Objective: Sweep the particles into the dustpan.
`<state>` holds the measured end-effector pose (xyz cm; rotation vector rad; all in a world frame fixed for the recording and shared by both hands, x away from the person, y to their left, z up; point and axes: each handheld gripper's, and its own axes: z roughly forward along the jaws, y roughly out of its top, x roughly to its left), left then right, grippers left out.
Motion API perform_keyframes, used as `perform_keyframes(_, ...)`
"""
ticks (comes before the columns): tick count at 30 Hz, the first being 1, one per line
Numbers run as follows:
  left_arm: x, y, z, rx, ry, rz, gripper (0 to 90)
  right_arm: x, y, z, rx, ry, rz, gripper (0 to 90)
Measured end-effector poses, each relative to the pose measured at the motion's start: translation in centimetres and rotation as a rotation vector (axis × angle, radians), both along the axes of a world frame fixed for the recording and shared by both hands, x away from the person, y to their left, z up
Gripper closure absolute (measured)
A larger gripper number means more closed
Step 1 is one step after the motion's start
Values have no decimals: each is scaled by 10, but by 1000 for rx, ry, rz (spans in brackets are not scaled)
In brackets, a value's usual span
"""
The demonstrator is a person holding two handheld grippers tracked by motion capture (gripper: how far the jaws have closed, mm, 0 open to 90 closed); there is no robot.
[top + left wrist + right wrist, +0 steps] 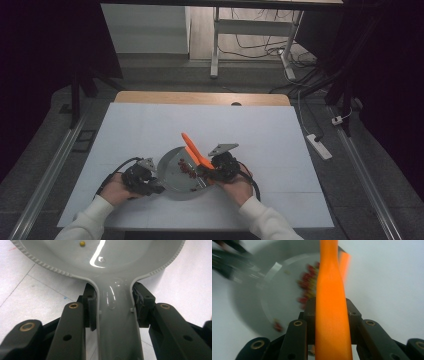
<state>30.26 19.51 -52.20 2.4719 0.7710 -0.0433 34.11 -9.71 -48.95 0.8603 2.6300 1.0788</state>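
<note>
At near left the left gripper [113, 315] clamps the handle of the grey pan [176, 175], which sits near centre on the white table [150, 125]. Just right, the right gripper [331, 315] grips an orange spatula [331, 322]. Stir the red bits [188, 169] gently (steady pan first).

A lab or test room is shown — not a home. A white sheet [150, 130] is spread over a wooden table [200, 98], dark curtains [45, 60] are hung at the sides, and loose cables [260, 47] and a power strip [320, 146] are left on the grey floor [165, 75].
</note>
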Motion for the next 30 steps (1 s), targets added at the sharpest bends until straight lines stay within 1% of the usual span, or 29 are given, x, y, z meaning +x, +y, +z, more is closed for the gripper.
perform_keyframes(1, 0, 0, 0, 0, 0, 0, 612, -1, 2, 1, 44, 40, 14, 703)
perform_keyframes(2, 0, 0, 0, 0, 0, 0, 612, -3, 5, 1, 54, 50, 35, 703)
perform_keyframes(3, 0, 0, 0, 0, 0, 1, 612, -6, 9, 3, 35, 34, 52, 703)
perform_keyframes(4, 0, 0, 0, -3, 0, 2, 612, -8, 10, 5, 34, 13, 71, 703)
perform_keyframes(5, 0, 0, 0, -1, -3, 3, 612, -8, 10, 6, 51, 9, 82, 703)
perform_keyframes(6, 0, 0, 0, -1, -5, 3, 612, -7, 8, 8, 65, 10, 74, 703)
perform_keyframes(8, 0, 0, 0, -1, -6, 4, 612, -4, 1, 12, 72, -10, 43, 703)
perform_keyframes(14, -1, 1, 1, -8, -15, 6, 612, 9, -26, 23, 116, -37, -44, 703)
perform_keyframes(16, -1, 1, 1, -10, -14, 6, 613, 11, -33, 26, 125, -46, -61, 703)
perform_keyframes(22, -2, 2, 3, -27, -28, 9, 613, 15, -45, 33, 145, -64, -73, 703)
perform_keyframes(27, -3, 3, 3, -37, -42, 9, 614, 15, -47, 33, 141, -68, -68, 703)
perform_keyframes(30, -4, 3, 3, -39, -58, 16, 615, 15, -48, 34, 137, -76, -63, 703)
